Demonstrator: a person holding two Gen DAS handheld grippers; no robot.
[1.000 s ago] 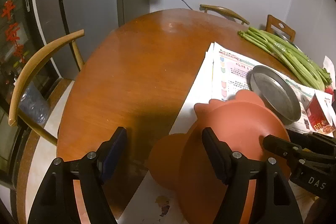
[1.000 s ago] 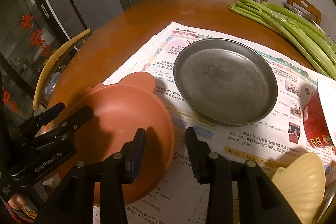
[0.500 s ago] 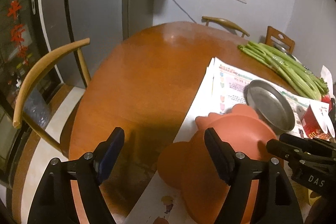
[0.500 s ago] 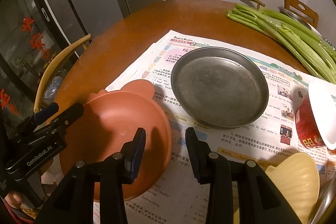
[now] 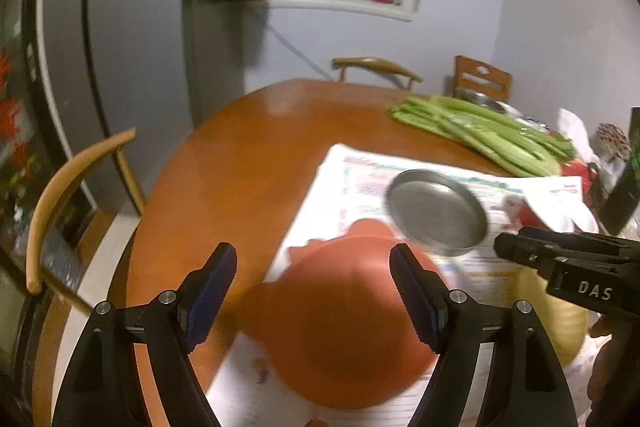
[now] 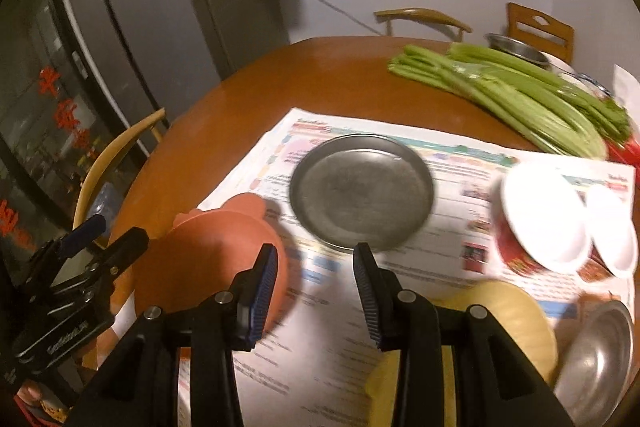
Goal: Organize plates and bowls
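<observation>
An orange bear-shaped plate [image 5: 344, 315] lies on the newspaper [image 6: 320, 347] at the table's near edge; it also shows in the right wrist view [image 6: 208, 259]. A round metal plate [image 6: 362, 193] lies just beyond it, seen too in the left wrist view [image 5: 438, 211]. My left gripper [image 5: 312, 291] is open and empty above the orange plate. My right gripper [image 6: 316, 291] is open and empty, above the paper between both plates. A yellow shell-shaped plate [image 6: 504, 323], two red-and-white bowls [image 6: 536, 223] and a steel bowl [image 6: 600, 351] sit at the right.
The round wooden table [image 5: 248, 163] carries celery stalks [image 6: 512, 91] at the far right and a metal bowl [image 6: 516, 51] behind them. Wooden chairs [image 5: 68, 195] stand at the left and far side. A grey fridge [image 6: 132, 11] stands behind.
Both grippers have risen and pulled back from the table, so more of the room shows. The plates have not moved. Both grippers stay open.
</observation>
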